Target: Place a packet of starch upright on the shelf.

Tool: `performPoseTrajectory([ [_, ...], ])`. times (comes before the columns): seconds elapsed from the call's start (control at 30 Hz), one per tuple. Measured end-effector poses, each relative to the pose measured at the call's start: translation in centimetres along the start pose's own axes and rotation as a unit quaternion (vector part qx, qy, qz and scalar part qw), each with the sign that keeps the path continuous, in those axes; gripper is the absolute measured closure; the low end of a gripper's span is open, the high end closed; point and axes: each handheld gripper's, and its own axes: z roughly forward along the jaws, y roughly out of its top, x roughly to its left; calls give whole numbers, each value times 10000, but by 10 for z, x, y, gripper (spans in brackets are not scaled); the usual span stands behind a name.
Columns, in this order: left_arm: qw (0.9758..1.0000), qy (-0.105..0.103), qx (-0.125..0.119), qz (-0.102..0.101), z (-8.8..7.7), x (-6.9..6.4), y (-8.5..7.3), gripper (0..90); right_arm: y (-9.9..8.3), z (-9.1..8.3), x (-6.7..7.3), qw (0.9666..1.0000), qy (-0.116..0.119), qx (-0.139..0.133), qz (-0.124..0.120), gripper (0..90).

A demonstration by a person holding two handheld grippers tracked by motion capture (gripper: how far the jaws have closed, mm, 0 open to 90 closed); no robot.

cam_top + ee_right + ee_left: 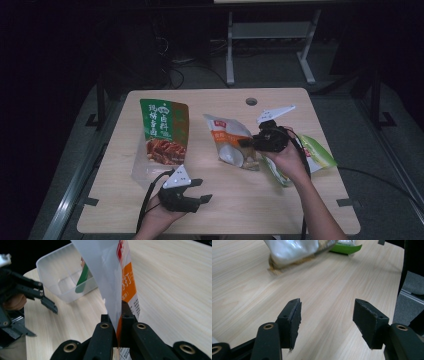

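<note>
Pinching the orange-and-white pouch (117,287) by its edge, the right gripper (119,315) is lifting it off the tabletop (280,200); the left gripper (327,320) is waiting spread-jawed near the front edge.

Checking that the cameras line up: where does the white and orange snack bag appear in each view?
High view: the snack bag lies mid-table, its edge pinched by the right gripper.
Left gripper view: top, left of centre, blurred.
Right gripper view: centre, rising from the shut jaws.
Shared landmark: the wooden table, which also shows in both gripper views.
</note>
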Motion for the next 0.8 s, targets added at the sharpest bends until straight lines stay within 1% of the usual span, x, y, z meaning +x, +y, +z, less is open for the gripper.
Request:
performPoseTrajectory([
  [0.03, 10000, 2, 34, 26, -1, 0, -1, 384, 3, 0, 0, 10000, -9, -4, -8, 900],
  [0.1, 10000, -10, 2, 1, -1, 1, -3, 379, 8, 1, -1, 10000, -19, 0, 5, 900],
  [0.2, 10000, -12, -6, 14, -2, 1, -4, 370, 15, 3, -4, 10000, -52, -22, -16, 900],
  [0.33, 10000, 25, -64, 9, -4, 1, -5, 340, 23, 6, -6, 10000, -12, -38, 1, 900],
  [0.43, 10000, 2, -68, 12, -3, 0, -5, 331, 29, 10, -7, 10000, -7, -39, -25, 900],
  [0.47, 10000, 2, -74, 3, -3, -1, -5, 329, 31, 11, -8, 10000, 8, -24, 0, 900],
  [0.5, 10000, 6, -44, 36, -3, 0, -5, 326, 32, 12, -9, 10000, 3, -21, -4, 900],
  [0.63, 10000, -6, -35, 55, -3, -1, -5, 323, 39, 17, -11, 10000, 11, -5, -21, 900],
  [0.8, 9999, 14, -32, 133, -4, -2, -5, 320, 50, 22, -12, 10000, 20, 12, -57, 900],
])
